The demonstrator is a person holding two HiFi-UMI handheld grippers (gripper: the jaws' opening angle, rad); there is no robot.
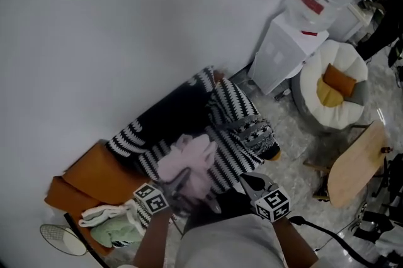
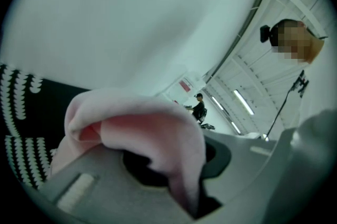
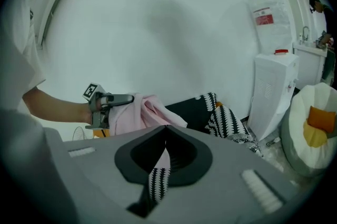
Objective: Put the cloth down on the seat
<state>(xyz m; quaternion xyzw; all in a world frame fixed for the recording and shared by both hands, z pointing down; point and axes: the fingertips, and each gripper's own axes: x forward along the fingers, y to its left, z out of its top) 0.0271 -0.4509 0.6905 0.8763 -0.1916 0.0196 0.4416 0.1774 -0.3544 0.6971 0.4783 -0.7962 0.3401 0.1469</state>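
Lowering the cloth (image 1: 189,163) your left claw (image 1: 181,184) grips, release only once it rests on the seat (image 1: 176,112); right claw (image 1: 252,184) pinches striped fabric (image 3: 157,181).

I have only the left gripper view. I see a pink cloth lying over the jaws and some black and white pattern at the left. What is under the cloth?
Observer: In the head view the cloth hangs from the left gripper above a striped blanket that is spread over the seat.
Operator: And where is the right gripper?
Observer: The right gripper is to the right of the cloth, apart from the left one, near the blanket's front edge.
Operator: Is anything else lying there?
Observer: A heap of pale green and white fabric lies past the blanket's left end.
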